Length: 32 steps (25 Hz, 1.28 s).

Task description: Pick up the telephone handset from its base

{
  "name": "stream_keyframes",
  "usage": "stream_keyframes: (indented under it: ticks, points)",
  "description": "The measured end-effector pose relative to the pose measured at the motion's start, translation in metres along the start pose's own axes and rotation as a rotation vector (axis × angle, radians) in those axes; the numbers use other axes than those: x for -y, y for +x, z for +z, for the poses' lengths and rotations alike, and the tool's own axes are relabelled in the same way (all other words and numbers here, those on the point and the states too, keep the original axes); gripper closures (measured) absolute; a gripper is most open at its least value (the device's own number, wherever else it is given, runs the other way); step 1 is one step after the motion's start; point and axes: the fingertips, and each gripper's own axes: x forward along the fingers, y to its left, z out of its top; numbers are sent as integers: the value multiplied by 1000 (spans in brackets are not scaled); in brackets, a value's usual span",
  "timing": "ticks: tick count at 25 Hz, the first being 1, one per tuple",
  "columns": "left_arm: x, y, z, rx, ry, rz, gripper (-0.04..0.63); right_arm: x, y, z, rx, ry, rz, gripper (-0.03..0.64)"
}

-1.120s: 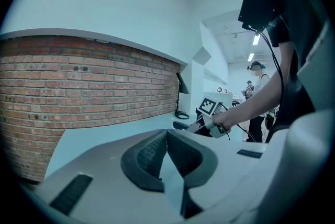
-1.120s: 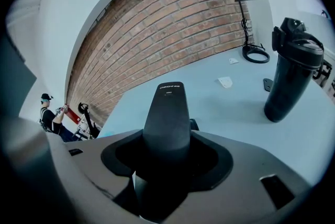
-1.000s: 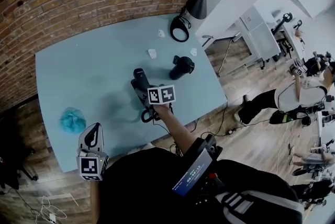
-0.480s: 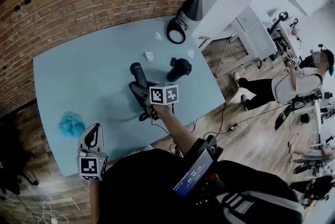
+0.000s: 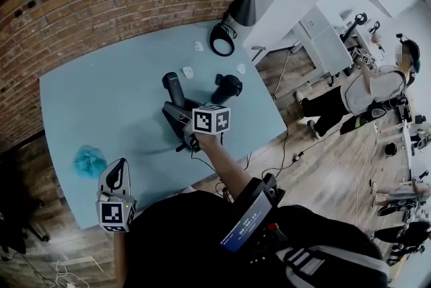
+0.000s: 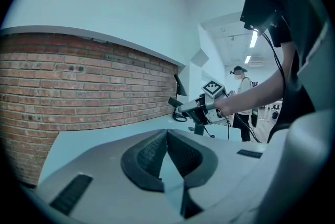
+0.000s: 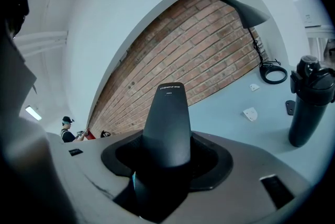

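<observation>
1. Right hand-held gripper: jaws apart and clamped on the lower part of the black telephone handset. The handset's upper end projects beyond the jaws.
2. Handset position: centre of the head view, slanting toward the upper left. The left gripper view shows it held clear above the bench.
3. Left hand-held gripper: jaws closed, tips meeting, nothing between them. It sits at the lower left of the head view, at the near bench edge, well apart from the handset.
4. A black upright cylinder stands on the bench just right of the handset, not touching it.
5. Also on the bench: 3 small white pieces, a teal crumpled item at the left and a black lamp at the far edge.
6. A brick wall runs behind the bench.
</observation>
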Motion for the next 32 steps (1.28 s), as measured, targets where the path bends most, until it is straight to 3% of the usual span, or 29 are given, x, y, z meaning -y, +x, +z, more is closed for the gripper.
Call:
stream_keyframes:
  ticks: [11,32]
  points:
    - [6,4,3,-6,5,-20,595,-30,-20,53,128,-12,65,374]
    - [14,16,0,-23,22,-62,595,-120,-70,139,331,-145,212,374]
